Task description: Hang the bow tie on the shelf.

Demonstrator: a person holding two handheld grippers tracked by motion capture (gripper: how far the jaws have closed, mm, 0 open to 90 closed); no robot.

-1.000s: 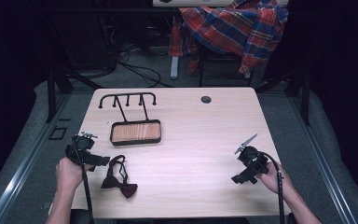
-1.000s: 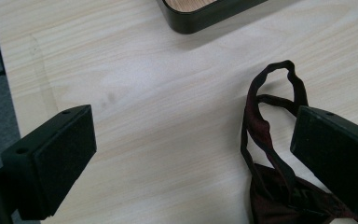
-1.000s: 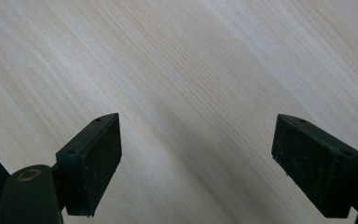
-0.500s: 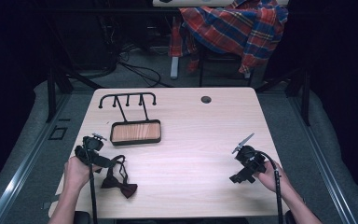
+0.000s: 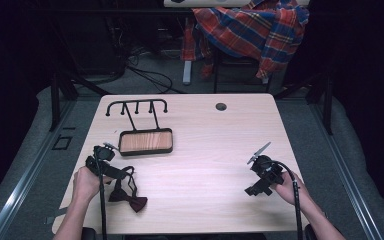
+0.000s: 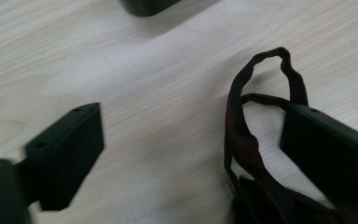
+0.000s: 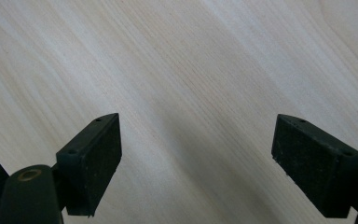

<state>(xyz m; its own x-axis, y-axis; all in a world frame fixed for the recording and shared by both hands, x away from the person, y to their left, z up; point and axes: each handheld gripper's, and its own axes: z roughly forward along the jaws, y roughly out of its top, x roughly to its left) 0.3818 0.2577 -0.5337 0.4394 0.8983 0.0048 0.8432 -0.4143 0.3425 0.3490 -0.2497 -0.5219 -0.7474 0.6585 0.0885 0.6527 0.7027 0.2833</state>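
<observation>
The left gripper's fingers (image 6: 70, 154) stand wide apart over the pale wood, nothing pinched between them; the strap loop of the dark red bow tie (image 6: 247, 140) curls up just inside the right-hand finger and passes against its inner face, with bare tabletop across the rest of the gap. The right gripper's fingers (image 7: 93, 158) are equally spread, with plain wood grain between them.

From above, the left gripper (image 5: 101, 162) sits at the near left of the table (image 5: 220, 145), held in the left hand (image 5: 86, 182), and the bow tie (image 5: 127, 195) lies just beside it toward the near edge, its knot close to the table's front rim. A wooden tray with a black frame (image 5: 145, 141) sits just beyond, near the left gripper, and behind it a black hook rack (image 5: 136, 106) runs along the far left. The right gripper (image 5: 263, 172) is near the right front corner, well apart from everything else. The broad middle of the table lies open between the two grippers. A small round hole (image 5: 221, 106) marks the far edge.
</observation>
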